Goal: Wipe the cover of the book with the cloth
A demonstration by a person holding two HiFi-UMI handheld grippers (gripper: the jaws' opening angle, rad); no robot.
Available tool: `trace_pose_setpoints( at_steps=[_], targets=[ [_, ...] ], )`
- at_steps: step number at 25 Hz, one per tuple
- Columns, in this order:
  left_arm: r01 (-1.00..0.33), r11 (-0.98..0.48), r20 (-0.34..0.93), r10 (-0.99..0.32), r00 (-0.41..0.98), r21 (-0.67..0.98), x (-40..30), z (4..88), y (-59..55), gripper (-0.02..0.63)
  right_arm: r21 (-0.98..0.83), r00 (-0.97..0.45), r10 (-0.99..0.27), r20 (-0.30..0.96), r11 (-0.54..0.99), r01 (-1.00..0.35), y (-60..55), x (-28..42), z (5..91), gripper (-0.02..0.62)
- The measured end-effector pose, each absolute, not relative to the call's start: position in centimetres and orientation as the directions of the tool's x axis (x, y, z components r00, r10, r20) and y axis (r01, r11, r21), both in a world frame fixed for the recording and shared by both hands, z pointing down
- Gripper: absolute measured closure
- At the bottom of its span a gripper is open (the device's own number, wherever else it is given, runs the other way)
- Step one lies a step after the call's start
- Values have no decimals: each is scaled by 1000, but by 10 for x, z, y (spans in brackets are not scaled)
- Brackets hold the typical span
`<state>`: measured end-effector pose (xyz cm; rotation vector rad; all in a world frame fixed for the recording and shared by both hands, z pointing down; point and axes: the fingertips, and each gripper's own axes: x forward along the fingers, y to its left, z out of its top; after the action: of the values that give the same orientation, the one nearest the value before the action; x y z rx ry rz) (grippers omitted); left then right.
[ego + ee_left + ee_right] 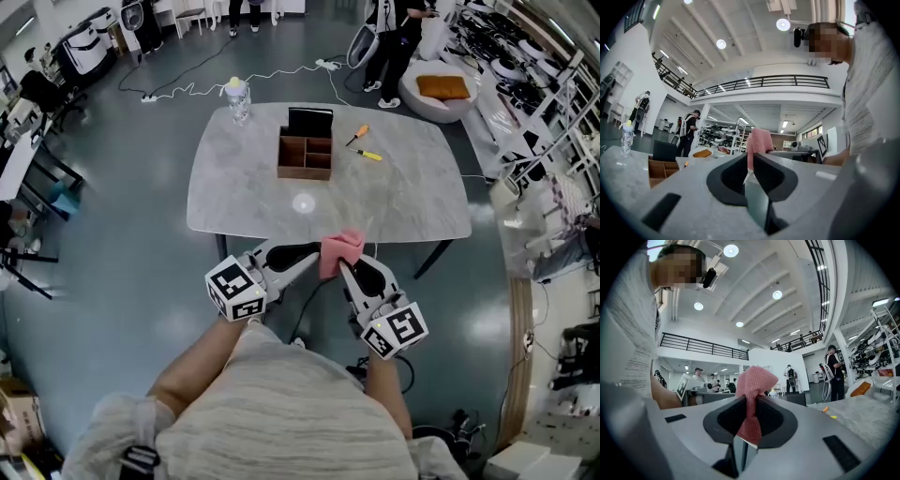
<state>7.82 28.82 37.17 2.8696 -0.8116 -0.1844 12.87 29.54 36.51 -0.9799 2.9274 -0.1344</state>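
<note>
Cloth gripped at both ends, book untouched.

Head view: the left gripper [314, 255] and the right gripper [345, 268] hold the pink cloth [340, 249] between them by the tabletop's [412, 187] near edge. A dark slab that I take for the book [309, 121] stands well apart, in the wooden box [305, 157]. Left gripper view: jaws pinched on a cloth edge. Right gripper view: jaws clamped on a bunched fold. By my reckoning, all the wiping is yet to be done.

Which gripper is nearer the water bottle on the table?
Left, narrowly. The left gripper holds the pink cloth just off the near edge of the table, the water bottle far ahead to its left; the right gripper grips the same cloth, farther right.
</note>
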Motion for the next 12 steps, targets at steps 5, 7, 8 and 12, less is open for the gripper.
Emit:
trace_pose_setpoints(
  at_steps=[5,7,8,12],
  targets=[
    [-511,-841,-76,-529,845,178,78,369,291,557,-96,-802,-597,-22,800,-592,298,128,363,532],
    [-513,-840,-77,-531,844,178,78,369,291,557,-99,-807,-590,-23,805,-586,299,128,362,532],
    [-514,-839,-78,-533,843,179,79,369,291,557,-103,-811,-584,-29,809,-579,299,128,362,532],
    [-516,-838,-73,-534,842,180,78,371,292,557,-118,-823,-564,-68,823,-555,302,125,355,532]
  ],
)
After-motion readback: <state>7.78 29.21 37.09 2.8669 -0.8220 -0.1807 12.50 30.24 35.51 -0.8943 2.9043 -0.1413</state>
